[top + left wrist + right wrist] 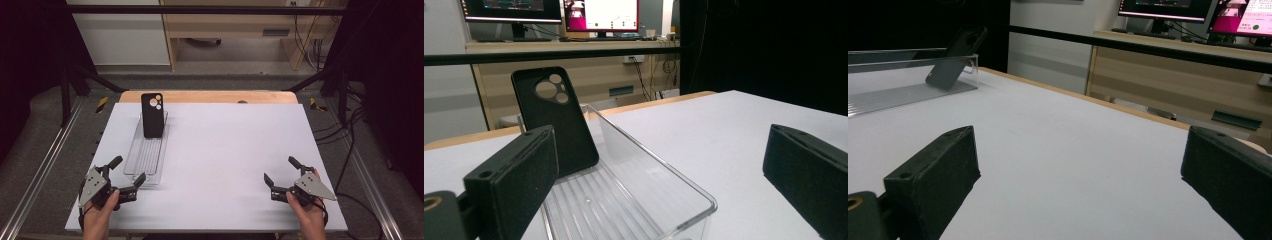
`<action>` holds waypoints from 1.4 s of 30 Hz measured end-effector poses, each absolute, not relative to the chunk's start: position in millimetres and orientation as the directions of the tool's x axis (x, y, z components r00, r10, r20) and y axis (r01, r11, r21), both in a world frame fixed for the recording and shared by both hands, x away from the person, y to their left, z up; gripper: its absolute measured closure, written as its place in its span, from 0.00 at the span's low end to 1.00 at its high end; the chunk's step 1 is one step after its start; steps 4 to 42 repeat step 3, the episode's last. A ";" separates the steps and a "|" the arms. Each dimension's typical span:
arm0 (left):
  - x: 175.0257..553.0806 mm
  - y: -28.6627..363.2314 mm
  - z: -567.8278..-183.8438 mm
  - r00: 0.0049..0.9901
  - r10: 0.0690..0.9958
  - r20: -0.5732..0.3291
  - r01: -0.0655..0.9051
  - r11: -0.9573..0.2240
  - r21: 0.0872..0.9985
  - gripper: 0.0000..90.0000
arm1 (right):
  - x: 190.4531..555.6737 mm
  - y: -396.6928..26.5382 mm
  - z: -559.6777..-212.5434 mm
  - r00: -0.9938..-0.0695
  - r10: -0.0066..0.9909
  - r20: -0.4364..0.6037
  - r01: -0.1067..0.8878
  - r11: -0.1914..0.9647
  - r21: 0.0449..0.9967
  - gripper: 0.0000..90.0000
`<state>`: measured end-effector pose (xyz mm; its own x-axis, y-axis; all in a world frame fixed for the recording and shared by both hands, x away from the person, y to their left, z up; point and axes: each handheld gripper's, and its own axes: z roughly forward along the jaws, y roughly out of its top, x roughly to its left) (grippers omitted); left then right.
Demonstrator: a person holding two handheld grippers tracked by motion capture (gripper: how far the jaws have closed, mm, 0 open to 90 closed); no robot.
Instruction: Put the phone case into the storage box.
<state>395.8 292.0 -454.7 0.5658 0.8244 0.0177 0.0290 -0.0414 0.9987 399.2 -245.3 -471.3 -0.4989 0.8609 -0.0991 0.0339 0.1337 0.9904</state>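
Both hands sit at the near table edge, each holding a two-jaw tool. Left gripper [129, 176] has jaws spread wide and empty, just beside the near end of the clear ribbed plastic tray [141, 172]; right gripper [281, 174] also gapes, holding nothing, well apart from everything on bare tabletop. Task thing is the black phone case with round camera cutouts [152, 116]: stands tilted in the far end of the tray, bottom edge on the tray floor, top leaning back on the far wall, cutouts up. Left gripper view has the case [558, 121] ahead past the left pad, tray wall [649, 160] running between the jaws. Likely step: reach for the case with the left tool, since it's nearest. To do it well: go forward over the tray, come down from above, and pinch the case across its long side edges near the upper half, not front-to-back, because the thin shell may flex or slide down the wall. Keep the pads off the tray rim; the light tray could skid or tip if bumped. Side walls narrow the approach, so line the jaws up with the tray's length. White table surface [235, 150] is otherwise bare. Beyond: black frame bar [200, 9], wooden desk [235, 30], monitors [601, 15], and cables [345, 130] at right, none of them obstructing.
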 end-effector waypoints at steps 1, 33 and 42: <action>395.1 291.7 -455.6 0.566 0.824 0.021 0.030 -0.046 0.998 0.01 | 399.7 -245.8 -471.7 -0.497 0.862 -0.100 0.035 0.135 0.990 0.03; 393.7 291.3 -455.8 0.568 0.823 0.020 0.031 -0.046 0.998 0.01 | 400.4 -246.3 -472.5 -0.494 0.864 -0.097 0.042 0.135 0.990 0.03; 393.7 291.3 -455.8 0.568 0.823 0.020 0.031 -0.046 0.998 0.01 | 400.4 -246.3 -472.5 -0.494 0.864 -0.097 0.042 0.135 0.990 0.03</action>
